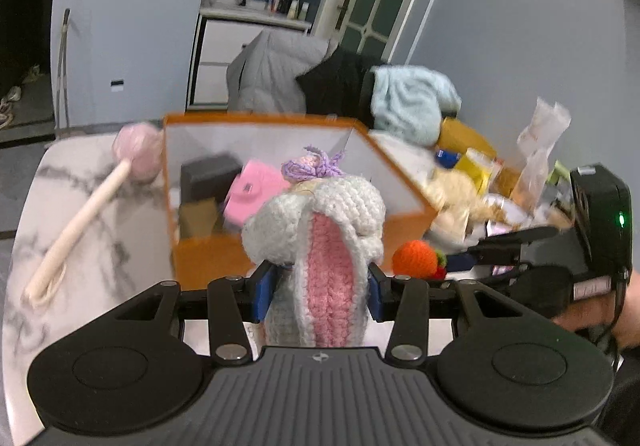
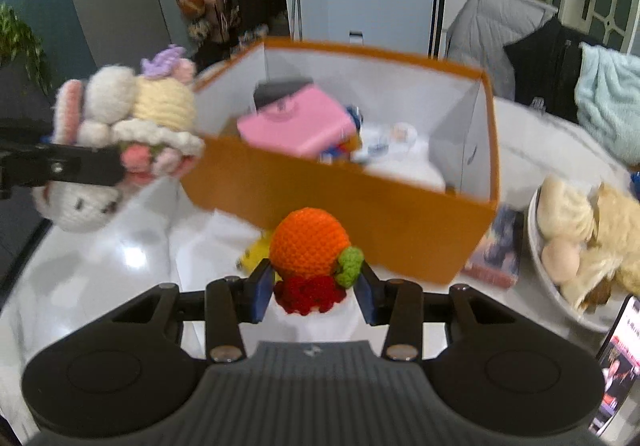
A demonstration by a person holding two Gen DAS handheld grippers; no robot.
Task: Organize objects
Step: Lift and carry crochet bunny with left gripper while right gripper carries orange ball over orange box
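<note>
My left gripper (image 1: pixel 320 296) is shut on a crocheted white rabbit (image 1: pixel 320 230) with pink ears and a purple bow, held above the table in front of the orange box (image 1: pixel 208 258). The right wrist view shows the same rabbit (image 2: pixel 120 118) at the left, with the left gripper's black finger (image 2: pixel 80 166) across it. My right gripper (image 2: pixel 312 292) is shut on a crocheted orange fruit (image 2: pixel 308 242) with a green leaf and a red base; the fruit (image 1: pixel 416 258) also peeks out to the right in the left wrist view. The orange box (image 2: pixel 360 198) holds a pink case (image 2: pixel 296 118) and small items.
A pink-headed massage stick (image 1: pixel 88 214) lies on the marble table (image 1: pixel 100 278) at left. A bowl (image 2: pixel 538 242) of bread and eggs, a phone (image 2: pixel 616 366) and a booklet (image 2: pixel 496 246) sit at right. Clothes (image 1: pixel 404 102) hang on chairs behind the box.
</note>
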